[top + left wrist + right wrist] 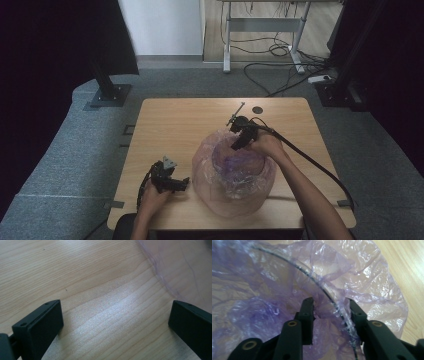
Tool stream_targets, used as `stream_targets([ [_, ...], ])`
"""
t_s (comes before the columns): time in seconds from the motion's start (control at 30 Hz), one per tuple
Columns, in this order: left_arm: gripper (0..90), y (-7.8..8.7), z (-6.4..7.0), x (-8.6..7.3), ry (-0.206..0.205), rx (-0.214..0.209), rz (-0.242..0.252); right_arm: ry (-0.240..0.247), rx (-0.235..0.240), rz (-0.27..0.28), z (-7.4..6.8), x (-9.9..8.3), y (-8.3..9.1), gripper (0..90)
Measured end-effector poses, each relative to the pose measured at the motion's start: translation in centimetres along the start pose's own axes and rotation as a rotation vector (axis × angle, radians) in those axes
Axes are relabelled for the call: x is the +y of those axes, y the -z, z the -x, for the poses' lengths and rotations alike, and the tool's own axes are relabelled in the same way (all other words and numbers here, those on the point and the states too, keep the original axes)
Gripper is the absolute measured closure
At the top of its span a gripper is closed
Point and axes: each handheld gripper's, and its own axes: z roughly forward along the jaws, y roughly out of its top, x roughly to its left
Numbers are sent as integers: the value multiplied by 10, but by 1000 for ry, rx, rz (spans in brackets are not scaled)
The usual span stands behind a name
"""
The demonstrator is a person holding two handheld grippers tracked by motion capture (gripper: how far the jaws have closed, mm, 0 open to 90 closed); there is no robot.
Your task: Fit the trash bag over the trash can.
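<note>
A purple bag (235, 172) lines a round bin (322, 287) standing at the table's (170, 125) near-right middle, its film spilling over the rim and down the sides. The right gripper (331, 306) is at the bin's far rim, jaws either side of the rim and the film on it (a gap remains between them, so not clenched). The left gripper (172, 184) lies low over bare wood just left of the bag, jaws spread wide, grasping nothing.
</note>
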Motion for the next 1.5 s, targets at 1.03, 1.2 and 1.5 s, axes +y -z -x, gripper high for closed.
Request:
stream_targets([
  [1.03, 0, 0, 0, 0, 1, 0, 1, -130, 1, -50, 15, -58, 20, 812],
  [1.2, 0, 0, 0, 0, 1, 0, 1, -62, -16, -43, 23, -47, 15, 652],
  [1.5, 0, 0, 0, 0, 1, 0, 0, -137, -156, 141, 11, -54, 69, 355],
])
